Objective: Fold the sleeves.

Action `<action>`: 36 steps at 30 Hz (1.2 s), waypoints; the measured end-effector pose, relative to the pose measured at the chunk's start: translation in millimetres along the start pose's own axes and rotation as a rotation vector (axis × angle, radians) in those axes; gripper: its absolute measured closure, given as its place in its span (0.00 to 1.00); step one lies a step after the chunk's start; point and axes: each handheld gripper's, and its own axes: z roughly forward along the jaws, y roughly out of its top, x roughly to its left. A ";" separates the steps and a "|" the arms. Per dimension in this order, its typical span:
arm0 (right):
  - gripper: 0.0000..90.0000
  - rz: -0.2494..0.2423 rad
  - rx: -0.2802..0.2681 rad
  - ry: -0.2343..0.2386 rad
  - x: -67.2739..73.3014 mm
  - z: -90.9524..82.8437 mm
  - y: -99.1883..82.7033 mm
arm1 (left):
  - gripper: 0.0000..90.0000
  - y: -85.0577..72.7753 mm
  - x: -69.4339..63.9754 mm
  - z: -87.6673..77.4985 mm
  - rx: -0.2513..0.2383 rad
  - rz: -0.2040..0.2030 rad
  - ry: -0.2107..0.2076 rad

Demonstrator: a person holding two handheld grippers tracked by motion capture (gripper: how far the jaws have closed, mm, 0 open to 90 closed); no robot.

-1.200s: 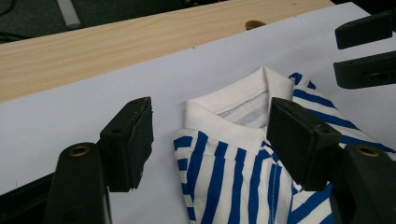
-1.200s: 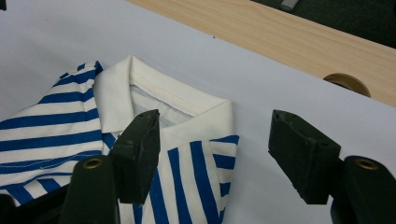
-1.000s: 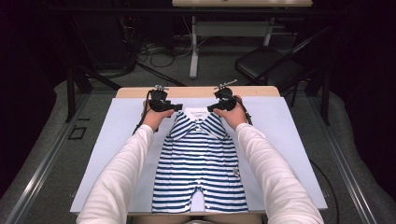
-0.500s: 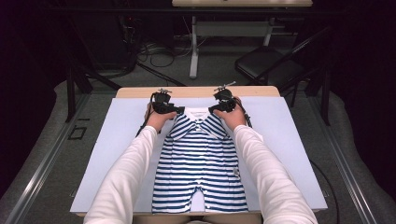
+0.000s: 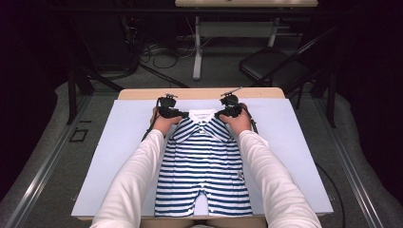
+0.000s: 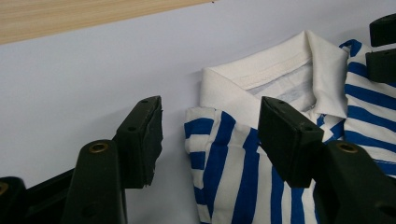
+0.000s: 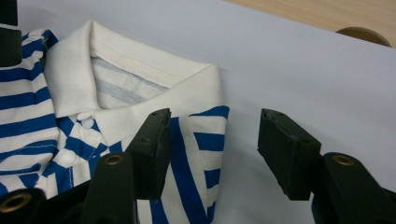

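Here both the left gripper and right gripper, jaws just closing, seemingly unpinched, straddle the striped romper's shoulders.

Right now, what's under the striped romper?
The pale sheet over the wooden table shows around the striped romper. Directly beneath the fabric is covered. Both forearms hide its side edges.

Left hand-held gripper, jaws apart, just been closing, straddling the shoulder edge of a blue-and-white striped cotton baby romper; pads not pressing the cloth. Romper's white fold-down collar at 1 o'clock. Pale lilac sheet covers the light wooden bench, bare strip at 11 o'clock. Other hand-held gripper's black tips at 2 o'clock.
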 end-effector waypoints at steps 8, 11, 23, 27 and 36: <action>0.54 0.021 0.010 0.025 1.4 4.4 -2.5 | 0.45 -2.1 0.8 4.6 0.018 -0.001 0.011; 0.56 0.033 0.015 0.037 2.5 6.0 -3.0 | 0.46 -2.9 2.1 6.5 0.026 -0.014 0.009; 0.69 0.031 0.021 0.040 1.1 8.2 -5.7 | 0.59 -5.0 1.2 12.3 0.040 -0.049 -0.015; 0.74 0.037 0.011 0.035 1.5 8.9 -7.7 | 0.65 -5.1 -0.8 12.8 0.041 -0.065 -0.011; 0.80 0.015 0.026 0.016 2.3 8.7 -7.9 | 0.78 -4.6 -0.3 11.1 0.046 -0.086 0.000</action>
